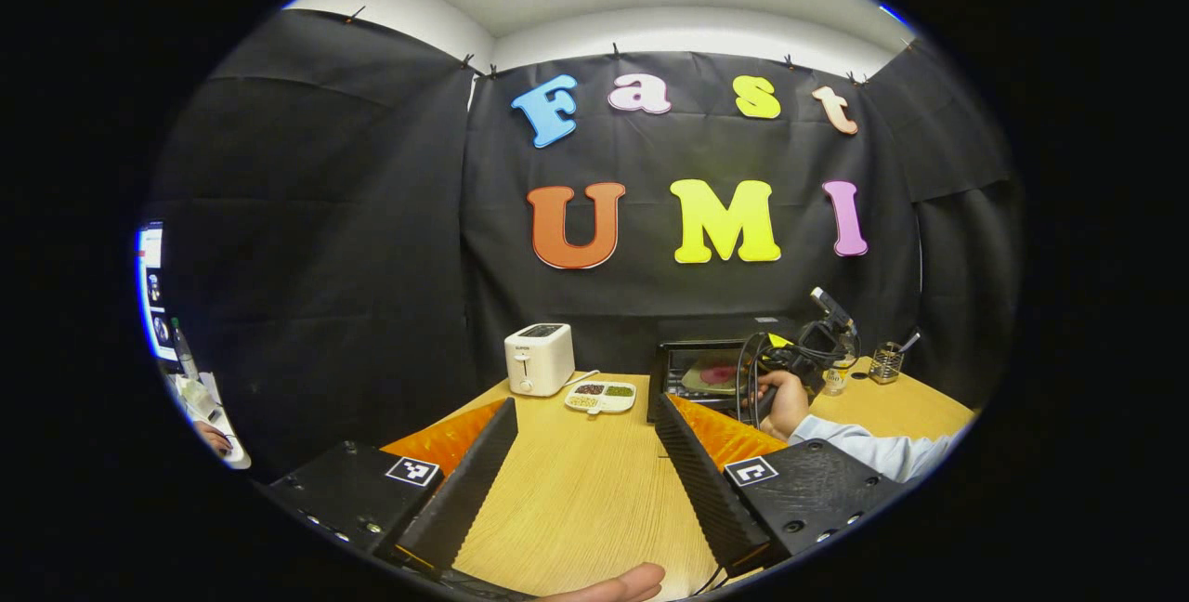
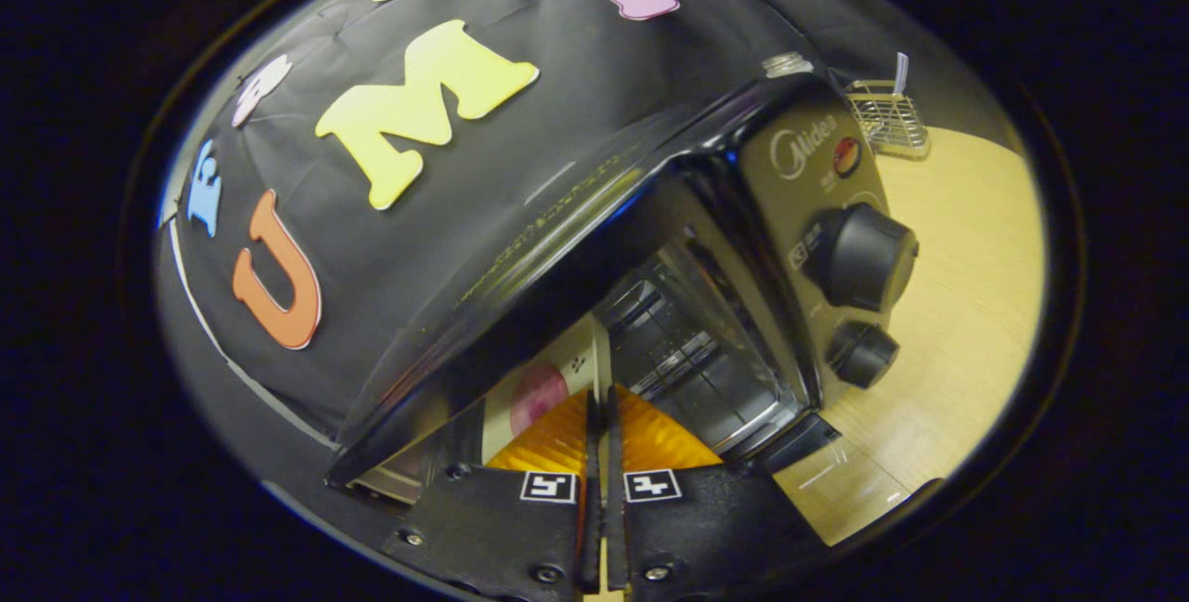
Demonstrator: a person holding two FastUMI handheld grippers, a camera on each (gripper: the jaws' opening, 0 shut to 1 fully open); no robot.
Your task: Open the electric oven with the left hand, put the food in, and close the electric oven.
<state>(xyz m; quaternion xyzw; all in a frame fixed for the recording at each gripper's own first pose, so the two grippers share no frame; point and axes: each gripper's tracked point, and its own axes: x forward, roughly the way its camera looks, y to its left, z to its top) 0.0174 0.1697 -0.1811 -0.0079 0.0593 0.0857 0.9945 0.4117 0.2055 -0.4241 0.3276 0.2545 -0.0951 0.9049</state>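
- Two knobs sit one above the other on the control panel of the electric oven, which fills the middle of the right gripper view, close up and tilted.
- Inside the oven's open cavity lies a pale plate with a pink patch of food; the rack and ribbed inner wall show beside it.
- Right gripper reaches into the oven mouth with its fingers pressed together, only a thin slit between them; whether they pinch the plate's edge cannot be told.
- From the left gripper view the oven stands at the far side of the wooden table, the food showing through its front, and a hand with a pale sleeve holds the other gripper at it.
- Left gripper hangs over the bare table with its fingers spread wide, holding nothing.
- A white toaster stands left of the oven, with a divided snack dish between them.
- A wire basket stands on the table beyond the oven.
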